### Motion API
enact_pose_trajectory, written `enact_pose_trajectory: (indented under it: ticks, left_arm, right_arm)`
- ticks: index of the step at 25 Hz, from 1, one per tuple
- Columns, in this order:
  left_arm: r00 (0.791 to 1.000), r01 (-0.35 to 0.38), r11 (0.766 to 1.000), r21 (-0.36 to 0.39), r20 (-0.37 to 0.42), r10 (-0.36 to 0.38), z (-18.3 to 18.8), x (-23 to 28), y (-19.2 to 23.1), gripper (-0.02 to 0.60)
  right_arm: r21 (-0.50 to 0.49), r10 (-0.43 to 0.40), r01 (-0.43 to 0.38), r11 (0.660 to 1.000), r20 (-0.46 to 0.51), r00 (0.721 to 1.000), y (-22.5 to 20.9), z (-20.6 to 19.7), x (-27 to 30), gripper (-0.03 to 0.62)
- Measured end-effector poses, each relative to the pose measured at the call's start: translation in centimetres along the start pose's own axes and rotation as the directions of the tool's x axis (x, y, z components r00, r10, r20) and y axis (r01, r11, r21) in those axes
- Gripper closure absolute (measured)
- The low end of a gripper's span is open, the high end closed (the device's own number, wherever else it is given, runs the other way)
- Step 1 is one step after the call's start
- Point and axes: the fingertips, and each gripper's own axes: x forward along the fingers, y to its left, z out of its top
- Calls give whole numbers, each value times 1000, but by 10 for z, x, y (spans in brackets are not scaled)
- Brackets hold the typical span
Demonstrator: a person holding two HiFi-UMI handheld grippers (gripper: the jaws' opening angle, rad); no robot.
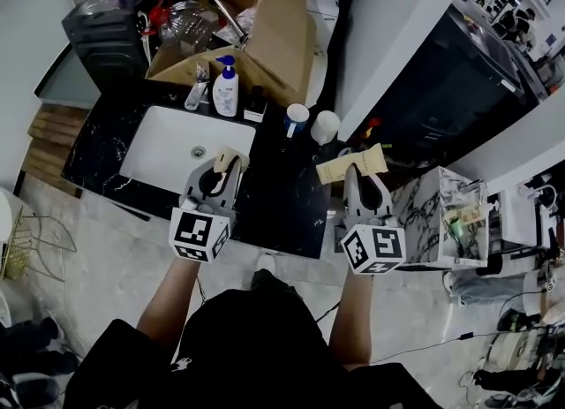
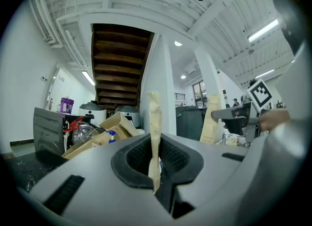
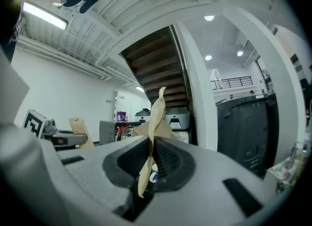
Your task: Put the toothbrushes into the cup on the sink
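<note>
Over the sink (image 1: 163,149), left claw (image 2: 156,164) pinching tan toothbrush packet (image 2: 154,117), right claw (image 3: 146,169) pinching second packet (image 3: 157,117)

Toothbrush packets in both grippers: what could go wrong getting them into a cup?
The left packet and right packet are thin paper pinched in shut jaws; either could twist or slip out. The blue-rimmed cup and white cup stand close together beside the sink; a long packet might tip one over.

- Two grey hand-held grippers (image 1: 221,173) (image 1: 357,177) are counted.
- Two tan paper toothbrush packets (image 1: 228,157) (image 1: 340,169) are counted.
- Two white round cups (image 1: 297,118) (image 1: 325,126) are counted.
- One white pump bottle (image 1: 226,91) is counted.
</note>
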Motion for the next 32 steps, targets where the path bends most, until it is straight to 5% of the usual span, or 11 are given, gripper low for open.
enact_pose_trajectory:
  ticks: [19,32]
  left_arm:
    - [996,-68,997,48,-62,71,-17,101,-11,554]
    - [999,-5,999,41,-47,7,-14,154,-28,554]
  right_arm:
    - [96,76,-75,993,-10,997,-86,-37,76,566]
    - [129,82,-77,989,-33,996,-102,-50,101,566]
